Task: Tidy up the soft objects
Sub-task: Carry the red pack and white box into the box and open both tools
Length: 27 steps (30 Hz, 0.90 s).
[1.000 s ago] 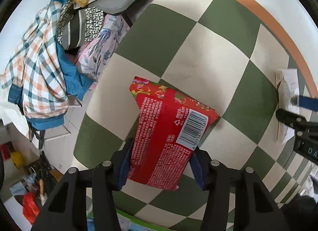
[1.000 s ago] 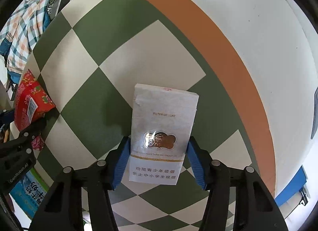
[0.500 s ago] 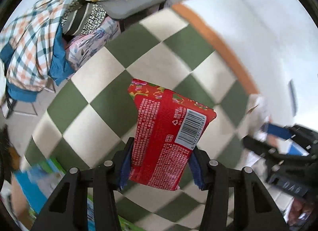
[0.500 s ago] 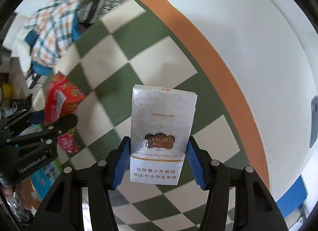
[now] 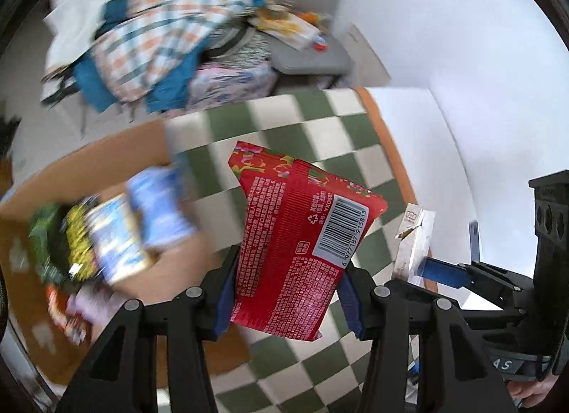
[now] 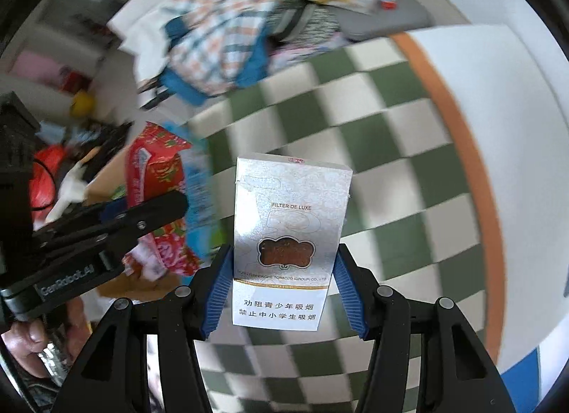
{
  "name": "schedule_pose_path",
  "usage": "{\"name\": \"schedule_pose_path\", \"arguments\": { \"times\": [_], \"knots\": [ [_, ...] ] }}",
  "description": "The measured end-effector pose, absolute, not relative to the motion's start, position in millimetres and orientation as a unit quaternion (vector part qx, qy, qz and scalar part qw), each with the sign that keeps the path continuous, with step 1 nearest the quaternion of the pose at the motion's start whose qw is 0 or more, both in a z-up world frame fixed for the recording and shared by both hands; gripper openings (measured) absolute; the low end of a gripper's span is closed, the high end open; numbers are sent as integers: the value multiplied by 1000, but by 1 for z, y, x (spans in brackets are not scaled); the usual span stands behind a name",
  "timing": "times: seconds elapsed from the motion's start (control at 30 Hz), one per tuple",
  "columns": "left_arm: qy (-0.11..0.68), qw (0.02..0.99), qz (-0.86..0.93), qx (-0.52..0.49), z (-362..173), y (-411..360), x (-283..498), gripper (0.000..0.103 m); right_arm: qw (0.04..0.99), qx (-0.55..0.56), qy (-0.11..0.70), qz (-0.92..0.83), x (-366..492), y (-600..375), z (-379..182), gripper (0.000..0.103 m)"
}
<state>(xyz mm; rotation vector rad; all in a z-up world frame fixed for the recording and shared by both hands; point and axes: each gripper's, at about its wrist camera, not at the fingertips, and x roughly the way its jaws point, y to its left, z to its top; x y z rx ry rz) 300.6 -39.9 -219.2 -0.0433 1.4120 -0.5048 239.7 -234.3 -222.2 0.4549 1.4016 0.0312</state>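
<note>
My left gripper [image 5: 286,288] is shut on a red soft packet [image 5: 302,239] with a barcode and holds it above the checked cloth. It also shows in the right wrist view [image 6: 156,199], at the left. My right gripper [image 6: 284,292] is shut on a silver-white cigarette pack [image 6: 290,246], held upright above the cloth. That pack shows edge-on in the left wrist view [image 5: 414,246], right of the red packet. A cardboard box [image 5: 106,171] with several soft packets [image 5: 117,235] in it lies below and left of the red packet.
A green-and-cream checked cloth [image 6: 391,164] with an orange border [image 6: 473,171] covers the white table. Behind it, chairs hold a pile of plaid and blue clothes [image 5: 160,43] and a grey seat [image 5: 309,54] with snacks. Floor clutter lies at the left [image 6: 49,171].
Both grippers have lifted and swung away from the cloth with their loads still held. The cardboard box with packets has come into view at the left.
</note>
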Motion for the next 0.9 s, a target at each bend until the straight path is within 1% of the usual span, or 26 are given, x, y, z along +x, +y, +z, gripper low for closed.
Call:
{"name": "schedule_pose_path", "arguments": {
  "times": [0.17, 0.3, 0.37, 0.6, 0.9],
  "knots": [
    [655, 734, -168, -64, -223, 37, 288, 47, 745, 174, 640, 73, 243, -160, -209, 58],
    [694, 697, -120, -133, -254, 88, 285, 47, 742, 142, 648, 98, 252, -103, -217, 58],
    [704, 686, -105, -148, -268, 103, 284, 47, 738, 129, 653, 107, 255, -82, -225, 58],
    [723, 658, -101, -183, -304, 117, 286, 47, 727, 78, 673, 109, 270, -33, -258, 58],
    [745, 630, -97, -195, -318, 114, 293, 48, 705, 61, 699, 102, 283, -24, -294, 60]
  ]
}}
